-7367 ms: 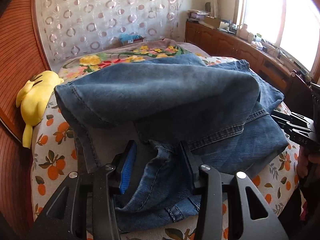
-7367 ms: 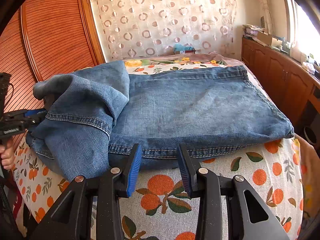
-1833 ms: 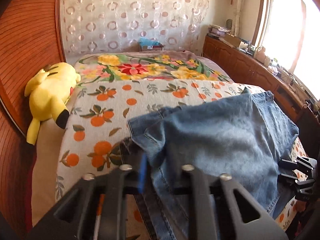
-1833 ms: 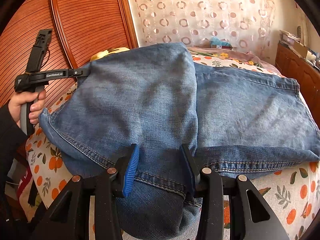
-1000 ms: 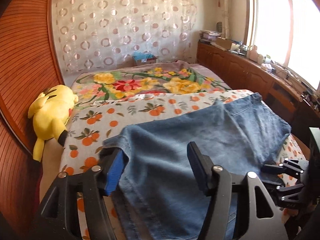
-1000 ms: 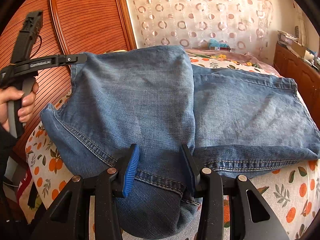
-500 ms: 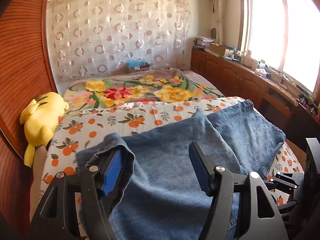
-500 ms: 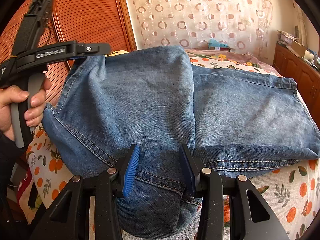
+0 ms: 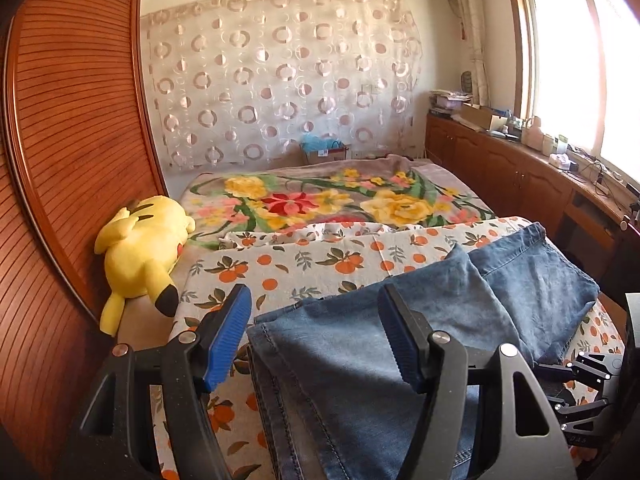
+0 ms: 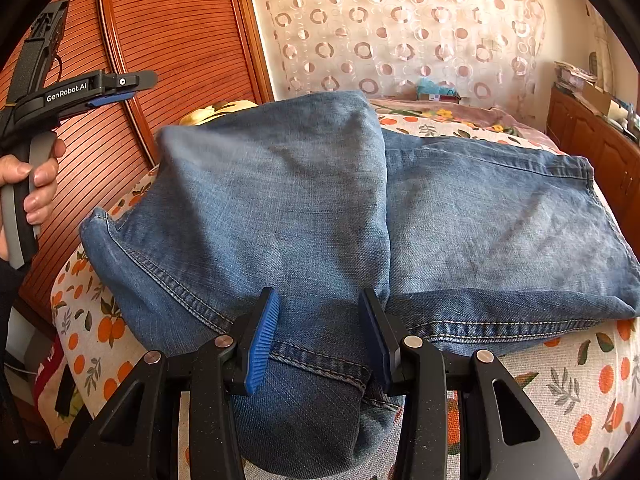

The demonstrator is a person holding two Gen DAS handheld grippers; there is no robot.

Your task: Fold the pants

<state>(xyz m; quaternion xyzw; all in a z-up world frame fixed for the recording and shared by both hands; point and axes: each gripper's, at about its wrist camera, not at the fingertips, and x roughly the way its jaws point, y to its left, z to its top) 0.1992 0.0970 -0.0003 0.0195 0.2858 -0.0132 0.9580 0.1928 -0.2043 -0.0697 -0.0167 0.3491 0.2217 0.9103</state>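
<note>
Lifted clear since the last frame, the left claw now hangs wide and empty above the jeans, which lie folded on the bed. At 6 o'clock the right claw is clamped narrowly on a denim fold. A yellow plush toy lies at 9 o'clock beside the wooden wardrobe; a patterned curtain hangs at 12, cabinets under a window at 3.

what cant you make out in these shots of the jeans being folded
- Right wrist view: the near end of the jeans runs under the right tongs; whether the pads pinch the denim is unclear.
- Right wrist view: the plush toy is almost wholly behind the raised fold.
- Left wrist view: the right tongs are cut off by the frame edge.
- Left wrist view: items on the window counter are too small and washed out.
</note>
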